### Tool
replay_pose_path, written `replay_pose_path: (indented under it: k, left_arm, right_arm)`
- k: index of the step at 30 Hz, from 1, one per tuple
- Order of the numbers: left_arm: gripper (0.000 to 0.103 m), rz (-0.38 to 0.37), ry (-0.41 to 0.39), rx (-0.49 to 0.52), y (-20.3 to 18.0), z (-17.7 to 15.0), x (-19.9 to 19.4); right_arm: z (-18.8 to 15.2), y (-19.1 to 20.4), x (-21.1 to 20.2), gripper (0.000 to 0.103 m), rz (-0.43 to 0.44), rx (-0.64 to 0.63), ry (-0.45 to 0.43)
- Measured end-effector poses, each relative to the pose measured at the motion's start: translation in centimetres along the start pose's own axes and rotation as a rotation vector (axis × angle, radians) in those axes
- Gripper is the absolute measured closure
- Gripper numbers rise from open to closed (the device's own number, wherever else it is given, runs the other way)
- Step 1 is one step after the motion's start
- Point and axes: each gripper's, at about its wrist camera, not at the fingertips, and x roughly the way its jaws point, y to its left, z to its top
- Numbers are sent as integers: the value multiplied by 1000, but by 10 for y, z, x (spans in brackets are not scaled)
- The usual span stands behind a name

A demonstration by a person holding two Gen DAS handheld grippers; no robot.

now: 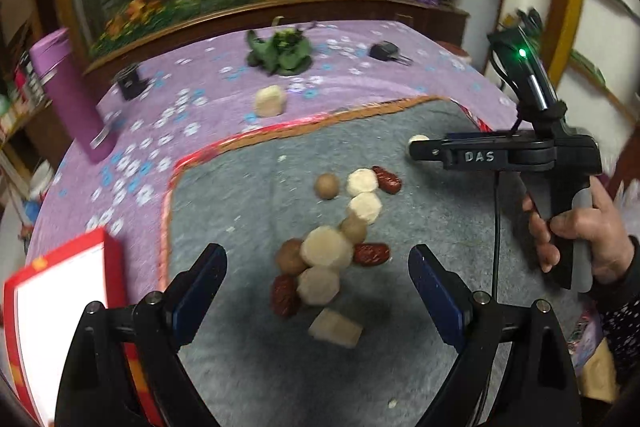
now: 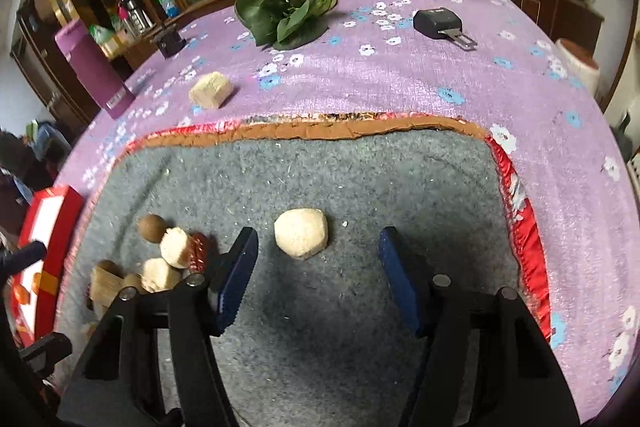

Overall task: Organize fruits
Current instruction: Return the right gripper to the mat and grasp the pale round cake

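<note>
On the grey mat (image 1: 248, 187) lies a heap of fruit: several pale peeled chunks (image 1: 326, 249), red dates (image 1: 371, 253) and round brown longans (image 1: 327, 185). My left gripper (image 1: 316, 263) hangs open just above and in front of this heap. In the right wrist view a single pale chunk (image 2: 301, 233) rests on the grey mat (image 2: 360, 179), just beyond my right gripper (image 2: 316, 251), which is open and empty. The heap (image 2: 168, 259) shows at its left. My right gripper (image 1: 416, 149), held by a hand (image 1: 576, 231), is seen side-on in the left wrist view.
A red box with a white inside (image 1: 60, 299) sits at the mat's left edge. On the purple flowered cloth (image 2: 400, 87) lie another pale chunk (image 2: 211, 89), leafy greens (image 2: 286, 15), a black buckle (image 2: 438, 21), a small black object (image 2: 170, 43) and a purple bottle (image 2: 92, 67).
</note>
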Motion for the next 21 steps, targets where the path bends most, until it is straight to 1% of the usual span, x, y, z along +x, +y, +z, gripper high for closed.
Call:
replay_pose_path:
  k: [2,4,5,6,7,8,10,12,14,16,21]
  left_arm:
    - [12,-3,7,54,-7,6,11]
    - [25,-11,21,83,-8,10,19]
    - [39,-24,35,97,-8,11,24]
    - [50,-38,52,110,-8,11,29]
    - [55,-46,63,116,-8,10,32]
    - [64,-61,79,125,-7,8,36]
    - [65,-55,78,140,-6,6,38]
    - [69,-67,73,136,-3,4,39]
    - [72,-75,68,130,-1,4,37]
    - [72,-79,62,137,-2,2,35]
    - [74,-66,45,146,-5,1,33]
  right_arm:
    - [-3,5,1,40,-33,-37,-9]
    - [-5,11,2,41,-68,-74,-21]
    - [-6,13,2,41,-80,-85,-29]
    - [-7,14,3,43,-87,-95,-38]
    - [-7,14,3,46,-97,-100,-45]
    - [-6,14,3,48,-105,-104,-49]
    - [-6,12,3,51,-101,-102,-54]
    - [-5,11,3,54,-97,-103,-57]
    - [-5,9,2,59,-82,-101,-60]
    - [-4,7,0,74,-49,-94,-64]
    - [-5,5,-1,74,-19,-70,-59]
